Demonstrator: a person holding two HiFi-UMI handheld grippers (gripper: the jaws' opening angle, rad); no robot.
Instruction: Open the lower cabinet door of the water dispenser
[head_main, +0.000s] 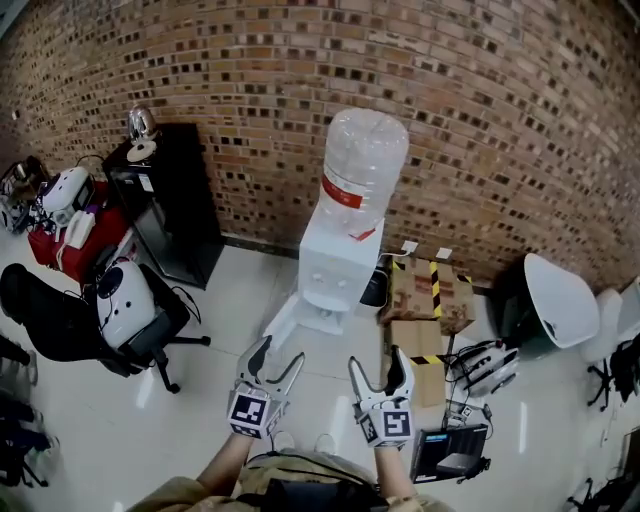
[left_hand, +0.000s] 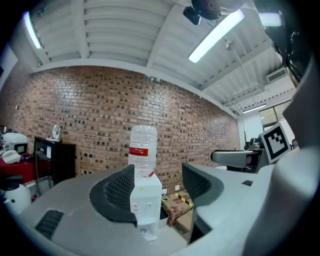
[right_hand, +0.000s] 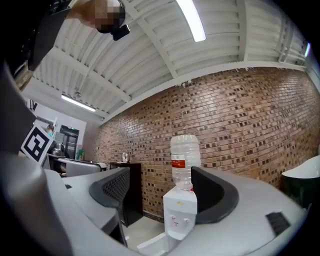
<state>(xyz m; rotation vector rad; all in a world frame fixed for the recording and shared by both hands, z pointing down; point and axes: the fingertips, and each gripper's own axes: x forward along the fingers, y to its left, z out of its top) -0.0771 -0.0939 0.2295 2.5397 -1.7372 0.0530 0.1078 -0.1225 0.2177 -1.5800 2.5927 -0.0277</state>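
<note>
The white water dispenser (head_main: 335, 262) stands against the brick wall with a clear bottle (head_main: 362, 160) on top. Its lower door (head_main: 285, 322) is swung open, angled out to the left. Both grippers are held up, well short of the dispenser. My left gripper (head_main: 279, 356) is open with nothing between its fingers, and so is my right gripper (head_main: 378, 362). In the left gripper view the dispenser (left_hand: 146, 200) shows between the open jaws of the left gripper (left_hand: 157, 187). In the right gripper view the right gripper (right_hand: 157, 195) frames the dispenser (right_hand: 180, 212) and the open door (right_hand: 150, 244).
A black cabinet (head_main: 168, 200) with a kettle (head_main: 140, 125) stands left of the dispenser. A black office chair (head_main: 100, 325) and a red table (head_main: 70, 240) are further left. Cardboard boxes (head_main: 430, 295), a white chair (head_main: 555, 300) and floor clutter (head_main: 450, 450) lie to the right.
</note>
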